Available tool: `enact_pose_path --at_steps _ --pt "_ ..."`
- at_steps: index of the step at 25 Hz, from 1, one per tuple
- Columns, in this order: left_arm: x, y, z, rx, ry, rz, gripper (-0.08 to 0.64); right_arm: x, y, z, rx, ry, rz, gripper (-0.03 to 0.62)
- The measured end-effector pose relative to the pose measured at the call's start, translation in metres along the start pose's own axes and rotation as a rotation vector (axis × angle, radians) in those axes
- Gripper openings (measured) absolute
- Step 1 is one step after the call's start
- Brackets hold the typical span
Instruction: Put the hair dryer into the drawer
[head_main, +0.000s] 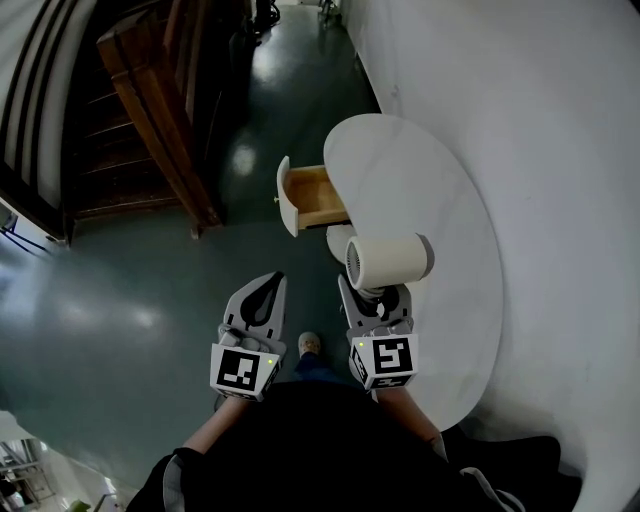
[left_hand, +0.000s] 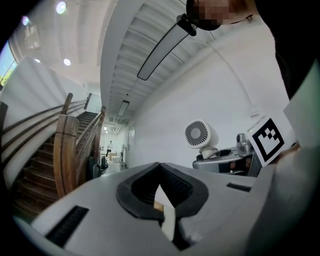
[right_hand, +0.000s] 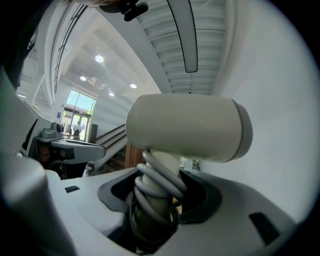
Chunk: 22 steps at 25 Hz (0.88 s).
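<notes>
Hair dryer (head_main: 385, 260): cream-white, with a fat round barrel on a short handle; the grille end faces the person.
Where it is: held in the air above the near edge of the white surface (head_main: 450, 190), barrel lying level, handle pointing back into the right gripper (head_main: 377, 298).
Right gripper: closed around the handle, with the grey cord (right_hand: 157, 182) coiled round that same handle under its pads.
Left gripper (head_main: 262, 295): jaws drawn together with nothing between them, hanging beside the right one over the floor.
Drawer (head_main: 318, 197): pulled open from under the surface's left side, its wooden inside showing and apparently empty, well ahead of the dryer.
Handling: probably light and rigid, a smooth plastic shell that could slip. The barrel sits far from the grip, so it may tip or swing.
Where to hold: the handle, as now. The wrapped cord likely adds friction, but it could also let the handle roll a little inside the coils.
Fit: the drawer looks narrow, so the barrel probably has to go in lengthwise.
</notes>
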<state>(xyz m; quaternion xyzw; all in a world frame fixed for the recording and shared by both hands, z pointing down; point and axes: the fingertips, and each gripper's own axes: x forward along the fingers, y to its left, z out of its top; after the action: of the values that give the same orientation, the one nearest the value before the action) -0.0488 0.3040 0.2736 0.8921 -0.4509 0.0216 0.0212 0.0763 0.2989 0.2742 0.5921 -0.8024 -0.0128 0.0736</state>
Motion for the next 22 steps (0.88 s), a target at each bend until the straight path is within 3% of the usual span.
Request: enact_pose_path --at_steps 5,8,15,19,22 --pt "0.041 0.009 0.009 0.0 -0.027 0.016 0.006 0.037 -0.025 -0.005 -0.001 0.026 0.041 0.244" --pt "0.06 0.019 0.004 -0.01 0.016 0.037 0.006 0.058 -0.035 -0.011 0.001 0.03 0.059 0.244" --pt "0.107 0.032 0.002 0.002 0.017 0.04 0.006 0.095 -0.057 -0.024 0.001 0.029 0.074 0.244" --pt "0.131 0.034 0.0 0.018 0.037 0.039 0.006 0.111 -0.071 -0.034 0.008 0.094 0.087 0.244" --pt "0.147 0.036 -0.001 0.019 0.044 0.036 0.006 0.127 -0.08 -0.027 0.051 0.047 0.093 0.244"
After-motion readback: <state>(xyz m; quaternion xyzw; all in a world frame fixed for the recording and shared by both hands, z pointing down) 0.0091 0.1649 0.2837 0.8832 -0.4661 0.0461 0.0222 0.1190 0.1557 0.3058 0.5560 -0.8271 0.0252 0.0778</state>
